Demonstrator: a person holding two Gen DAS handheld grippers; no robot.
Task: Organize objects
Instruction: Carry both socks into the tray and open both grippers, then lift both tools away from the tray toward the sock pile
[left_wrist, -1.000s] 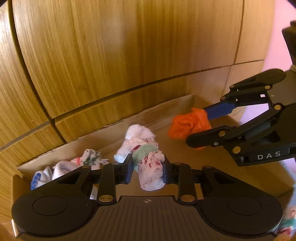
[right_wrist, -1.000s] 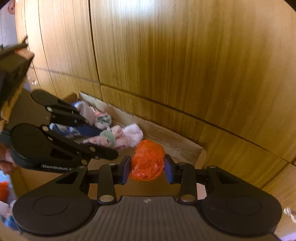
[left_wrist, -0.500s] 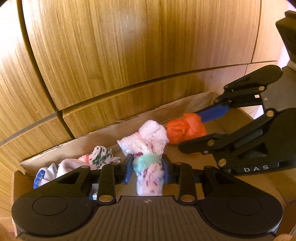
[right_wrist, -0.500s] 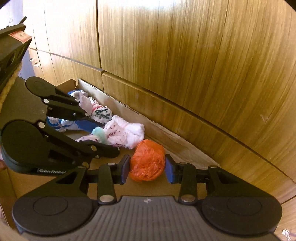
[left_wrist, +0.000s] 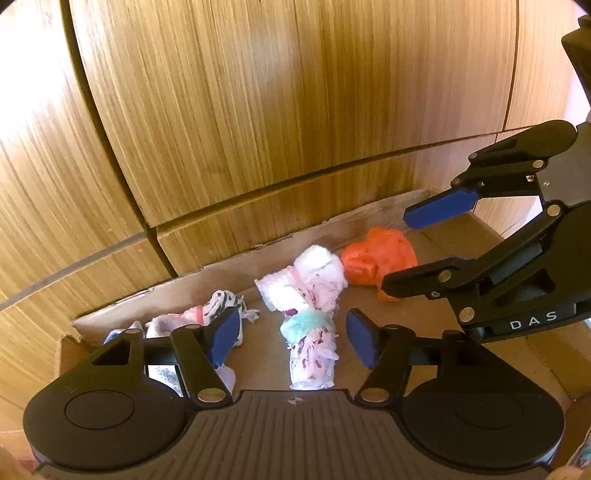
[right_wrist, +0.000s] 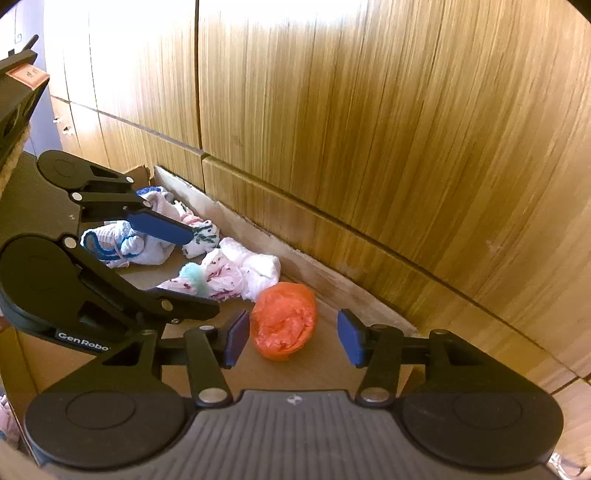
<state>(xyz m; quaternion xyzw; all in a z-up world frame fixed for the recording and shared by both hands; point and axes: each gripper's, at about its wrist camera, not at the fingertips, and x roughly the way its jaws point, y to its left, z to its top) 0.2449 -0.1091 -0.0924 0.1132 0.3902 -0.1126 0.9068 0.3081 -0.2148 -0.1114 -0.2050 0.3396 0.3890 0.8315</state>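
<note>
A pink-and-white rolled cloth bundle with a teal band (left_wrist: 312, 328) lies on the floor of a cardboard box (left_wrist: 266, 254), between the jaws of my open left gripper (left_wrist: 293, 338). It also shows in the right wrist view (right_wrist: 229, 273). An orange rolled bundle (right_wrist: 284, 319) lies on the box floor between the jaws of my open right gripper (right_wrist: 291, 338). It also shows in the left wrist view (left_wrist: 376, 258). Neither bundle is gripped. More rolled cloths, white with green (left_wrist: 221, 306) and white with blue (right_wrist: 122, 245), lie at the box's left end.
Wooden cabinet fronts (left_wrist: 277, 110) rise directly behind the box. The box's back wall (right_wrist: 332, 273) runs along them. The right gripper (left_wrist: 417, 251) reaches in from the right in the left wrist view; the left gripper (right_wrist: 199, 273) crosses the left side of the right wrist view.
Both grippers have opened and let go of their bundles, which now lie on the box floor. Both grippers have drawn back slightly.
</note>
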